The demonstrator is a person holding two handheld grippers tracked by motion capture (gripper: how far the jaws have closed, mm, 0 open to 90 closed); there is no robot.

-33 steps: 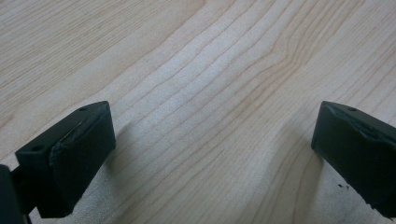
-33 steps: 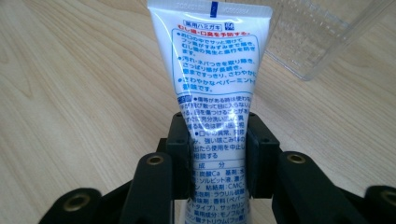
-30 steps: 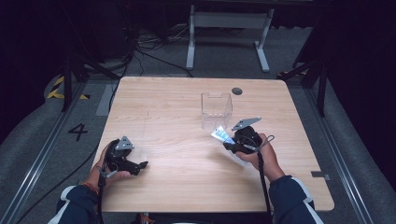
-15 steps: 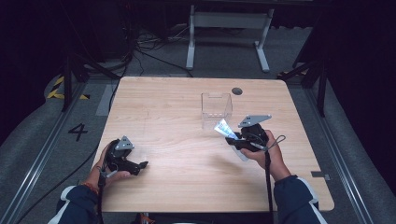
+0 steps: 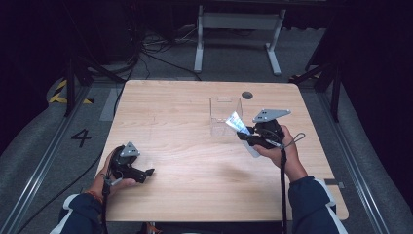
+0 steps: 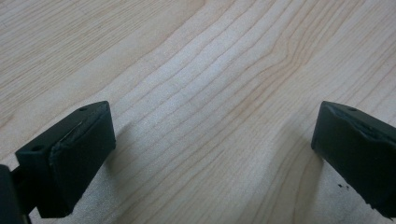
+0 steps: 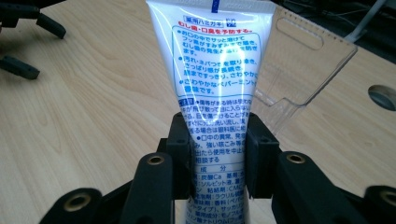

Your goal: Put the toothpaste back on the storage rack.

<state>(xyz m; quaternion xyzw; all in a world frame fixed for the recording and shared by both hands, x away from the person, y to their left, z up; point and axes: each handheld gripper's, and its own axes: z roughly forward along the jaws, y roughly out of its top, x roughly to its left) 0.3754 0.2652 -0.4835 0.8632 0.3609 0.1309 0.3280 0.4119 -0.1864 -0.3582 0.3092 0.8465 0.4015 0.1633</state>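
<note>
A white toothpaste tube [image 7: 217,70] with blue and red print stands up between the jaws of my right gripper [image 7: 218,154], which is shut on its lower part. In the high view the right gripper [image 5: 245,137] holds the tube [image 5: 236,123] just above the table, close to the right side of a clear plastic box [image 5: 223,113]. That box [image 7: 303,60] lies just behind the tube in the right gripper view. My left gripper [image 5: 147,171] rests near the table's front left, jaws wide apart over bare wood [image 6: 215,116], with nothing between them.
The wooden table [image 5: 175,117] has a round cable hole [image 5: 247,95] at the back right. Beyond its far edge stand a metal frame [image 5: 238,29] and loose cables on a dark floor. A floor marking "4" [image 5: 81,137] lies to the left.
My right gripper has carried the tube up and toward the far right, closer to the clear box. The left gripper has stayed where it was.
</note>
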